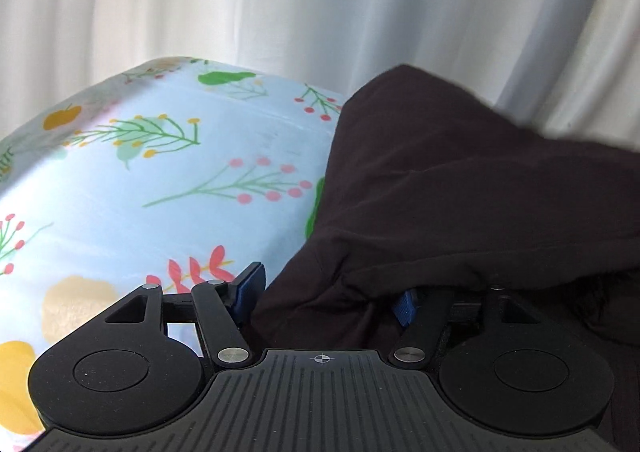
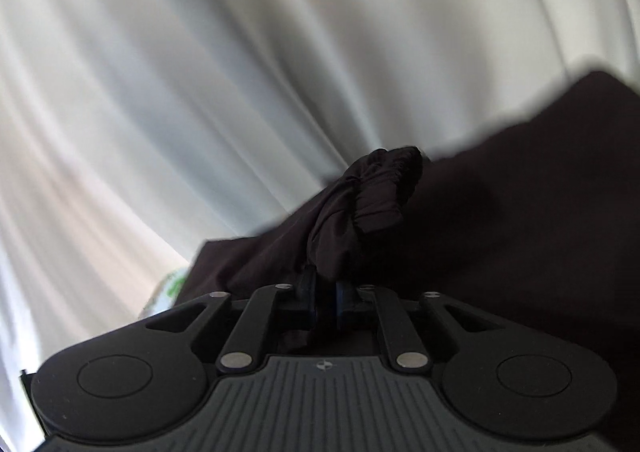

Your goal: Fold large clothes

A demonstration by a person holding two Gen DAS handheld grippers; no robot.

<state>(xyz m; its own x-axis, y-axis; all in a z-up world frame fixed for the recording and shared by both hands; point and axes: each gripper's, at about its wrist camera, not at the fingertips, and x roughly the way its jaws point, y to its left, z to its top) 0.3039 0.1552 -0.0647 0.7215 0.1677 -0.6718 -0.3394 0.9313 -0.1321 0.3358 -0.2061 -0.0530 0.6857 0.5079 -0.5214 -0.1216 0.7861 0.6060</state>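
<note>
A large dark garment [image 1: 460, 192] lies bunched on the right side of a floral light-blue sheet [image 1: 180, 180]. My left gripper [image 1: 330, 294] is open, its blue pads [image 1: 250, 288] wide apart, with a fold of the garment lying between and over them; the right pad is partly covered. In the right wrist view my right gripper [image 2: 326, 298] is shut on a gathered elastic edge of the dark garment [image 2: 360, 212], which stands up in a bunch from the fingertips. More of the garment fills the right side of that view.
White pleated curtains [image 1: 320, 4] hang behind the bed in both views [image 2: 200, 72]. The floral sheet stretches to the left of the garment; a small patch of it [image 2: 170, 288] shows low left in the right wrist view.
</note>
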